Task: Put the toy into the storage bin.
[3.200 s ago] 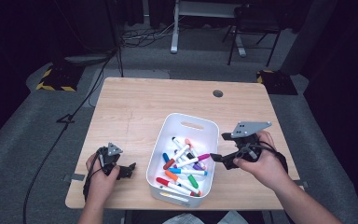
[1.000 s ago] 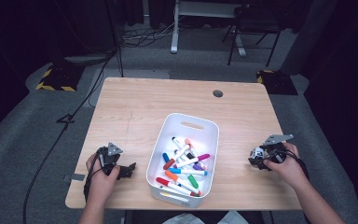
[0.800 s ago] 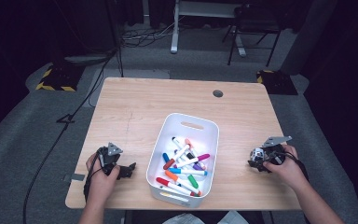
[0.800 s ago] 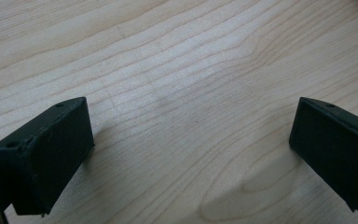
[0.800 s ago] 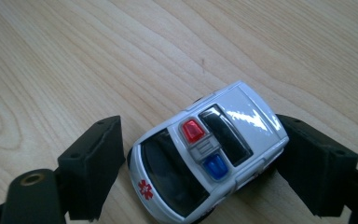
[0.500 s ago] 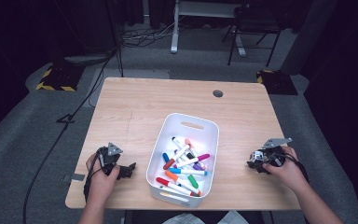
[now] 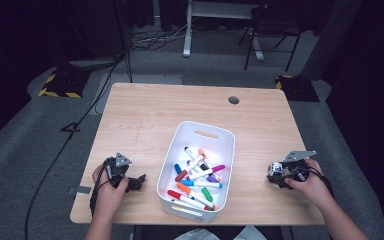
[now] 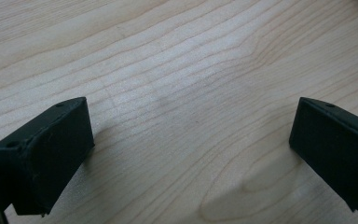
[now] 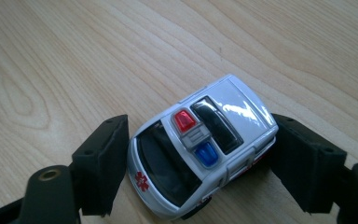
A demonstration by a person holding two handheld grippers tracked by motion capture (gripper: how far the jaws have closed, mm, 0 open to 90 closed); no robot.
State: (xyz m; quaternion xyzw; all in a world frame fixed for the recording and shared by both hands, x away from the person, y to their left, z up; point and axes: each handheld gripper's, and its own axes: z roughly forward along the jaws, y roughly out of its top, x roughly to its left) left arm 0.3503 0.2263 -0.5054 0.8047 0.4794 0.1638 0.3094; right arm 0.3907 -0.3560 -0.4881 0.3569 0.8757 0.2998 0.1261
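A small white toy ambulance (image 9: 200,149) with one red and one blue roof light stands on the wooden table (image 7: 145,120), skewed between the black jaws of my right gripper (image 9: 198,156). Both pads touch its sides; the jaws have just been closing on it. From the high view, the ambulance (image 7: 274,170) and right gripper (image 7: 277,176) sit near the table's front right edge. My left gripper (image 7: 137,181) rests at the front left, and in the left gripper view it (image 8: 191,144) stands open over bare wood.
A white bin (image 7: 207,129) holding several coloured markers (image 7: 197,177) stands at the middle front of the table between the two hands. A round grommet hole (image 7: 233,100) lies near the far edge. Chairs and cables stand on the floor beyond.
The right hand has gone from the bin's right rim out to the front right of the table. Over the last second it barely shifted. The left hand stayed put.
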